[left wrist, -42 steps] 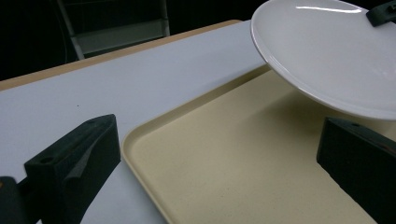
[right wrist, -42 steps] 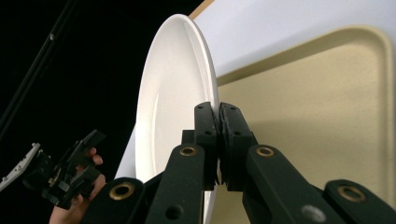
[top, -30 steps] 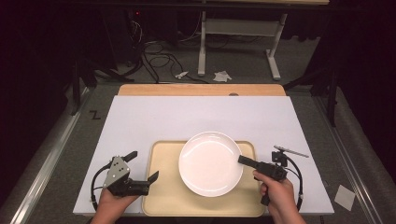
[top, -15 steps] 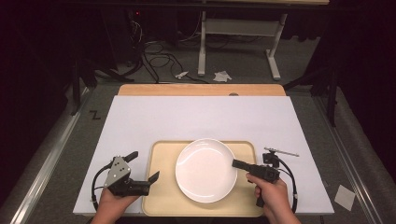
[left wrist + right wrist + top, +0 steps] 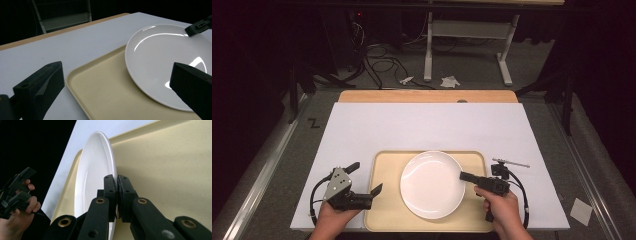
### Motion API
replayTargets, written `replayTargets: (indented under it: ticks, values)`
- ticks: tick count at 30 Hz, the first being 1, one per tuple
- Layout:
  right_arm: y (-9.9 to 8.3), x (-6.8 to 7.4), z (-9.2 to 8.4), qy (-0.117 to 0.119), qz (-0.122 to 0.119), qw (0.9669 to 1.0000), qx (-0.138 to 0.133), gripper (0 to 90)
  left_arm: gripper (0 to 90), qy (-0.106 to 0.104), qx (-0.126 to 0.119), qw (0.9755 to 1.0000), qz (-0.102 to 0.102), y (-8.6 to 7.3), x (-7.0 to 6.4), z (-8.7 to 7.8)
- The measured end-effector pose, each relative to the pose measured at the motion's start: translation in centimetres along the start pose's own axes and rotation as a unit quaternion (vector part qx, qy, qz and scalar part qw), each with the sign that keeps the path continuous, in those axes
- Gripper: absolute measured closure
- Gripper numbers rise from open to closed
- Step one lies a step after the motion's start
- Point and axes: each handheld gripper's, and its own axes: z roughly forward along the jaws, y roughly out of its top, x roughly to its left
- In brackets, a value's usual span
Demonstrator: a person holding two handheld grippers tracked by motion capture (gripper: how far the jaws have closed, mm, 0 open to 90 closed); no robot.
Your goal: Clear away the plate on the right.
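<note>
On the left, our left gripper (image 5: 362,186) hangs just off the tray's (image 5: 384,210) left rim, jaws spread wide apart and empty, aimed at the plate (image 5: 432,184). The plate sits in the middle of the tray, its right rim pinched tight between the jaws of our right gripper (image 5: 468,176); in the right gripper view it looks tilted off the tray bed rather than lying flat. We judge the step in hand to be carrying or settling the plate on the tray, so next we would lower the rim gently and only then let go. The white mat (image 5: 427,125) beyond the tray lies bare, with ample room; the tray's raised lip is the edge to mind.
</note>
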Motion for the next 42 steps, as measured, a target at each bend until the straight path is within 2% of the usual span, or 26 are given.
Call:
replayTargets:
  ticks: [5, 27, 31, 38, 39, 42]
  values:
    - [0.0, 0.0, 0.1, -0.008, -0.007, 0.9999, 0.002, 88.7, 0.6, -0.002, 0.001, 1.0000, 0.001, 0.0, -0.1, 0.0]
    - [0.1, -1.1, -0.2, 0.003, -0.007, 0.9994, 0.033, 86.0, 0.6, -0.007, 0.002, 1.0000, 0.006, 0.1, -0.3, 0.0]
    - [0.1, -1.4, -0.2, 0.009, -0.005, 0.9992, 0.038, 83.7, 0.6, -0.008, -0.001, 1.0000, 0.002, 0.1, -0.1, 0.0]
    - [0.0, -2.0, -0.2, 0.006, 0.001, 0.9993, 0.037, 77.9, 0.6, -0.012, 0.001, 0.9999, 0.003, 0.1, -0.2, 0.1]
    - [0.0, -2.1, -0.3, 0.015, 0.001, 0.9990, 0.041, 77.5, 0.6, -0.012, 0.002, 0.9999, 0.004, 0.1, -0.2, 0.1]
    - [-0.1, -2.1, -0.3, 0.003, 0.000, 0.9991, 0.042, 77.6, 0.6, -0.013, 0.002, 0.9999, 0.003, 0.1, -0.2, 0.2]
